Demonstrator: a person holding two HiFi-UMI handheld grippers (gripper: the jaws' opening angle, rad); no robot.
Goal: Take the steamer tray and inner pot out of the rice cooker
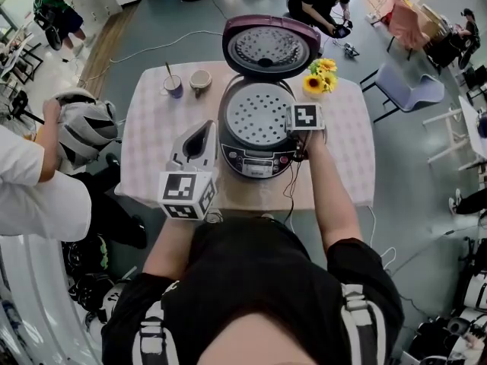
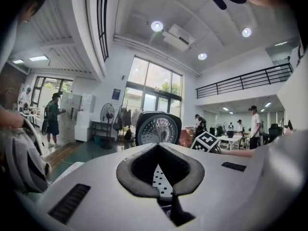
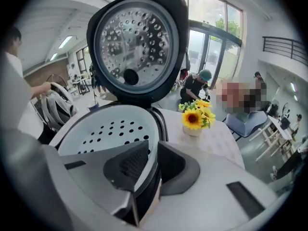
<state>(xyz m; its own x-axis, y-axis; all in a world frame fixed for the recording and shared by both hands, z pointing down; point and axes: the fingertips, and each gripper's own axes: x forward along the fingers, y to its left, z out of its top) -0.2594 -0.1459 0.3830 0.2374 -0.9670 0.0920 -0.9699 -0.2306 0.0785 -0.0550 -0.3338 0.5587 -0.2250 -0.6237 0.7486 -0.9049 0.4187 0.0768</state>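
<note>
**The right tongs (image 3: 153,163) pinch the steamer tray (image 3: 108,129) rim**

The pads are nearly together, one inside the rim and one outside, at its 3 o'clock edge. The tray lies in the open rice cooker (image 1: 257,162). The left tongs (image 2: 161,179), at the cooker's 8 o'clock, are closed and empty.

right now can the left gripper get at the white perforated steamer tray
Probably yes: the white perforated steamer tray lies exposed under the raised dark lid, and nothing stands between its left rim and the left gripper, though those jaws are shut and would need opening first.
</note>
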